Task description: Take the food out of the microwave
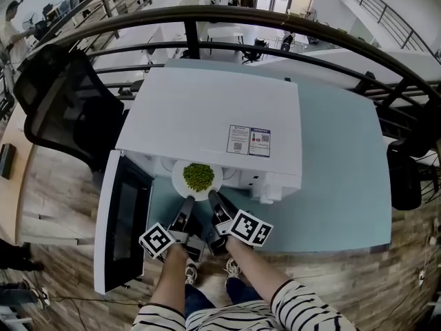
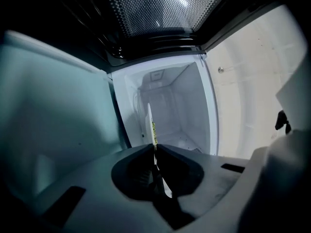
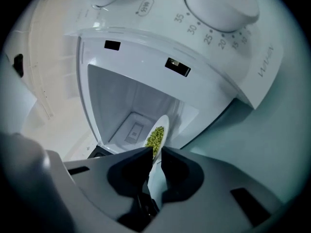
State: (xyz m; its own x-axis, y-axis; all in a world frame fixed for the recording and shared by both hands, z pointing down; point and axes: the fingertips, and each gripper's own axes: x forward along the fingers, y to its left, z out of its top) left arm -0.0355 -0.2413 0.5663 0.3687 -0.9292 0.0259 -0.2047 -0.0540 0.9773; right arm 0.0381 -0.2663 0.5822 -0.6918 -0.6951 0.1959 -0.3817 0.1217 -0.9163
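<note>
A white plate (image 1: 198, 178) of green peas sits at the mouth of the open white microwave (image 1: 207, 109), level and half out of the cavity. My left gripper (image 1: 187, 202) is shut on the plate's near rim from the left, and my right gripper (image 1: 212, 197) is shut on the same rim just to its right. In the left gripper view the plate (image 2: 150, 123) shows edge-on, with the gripper (image 2: 154, 152) pinching its rim in front of the empty cavity (image 2: 170, 106). In the right gripper view the peas (image 3: 155, 137) lie just beyond the gripper (image 3: 154, 154), whose jaws clasp the rim.
The microwave door (image 1: 124, 219) hangs open to the left of my hands. The oven stands on a teal table (image 1: 337, 185), with its control dials (image 3: 221, 4) to the right of the cavity. A black office chair (image 1: 65, 105) stands at the left, a dark railing (image 1: 275, 23) behind.
</note>
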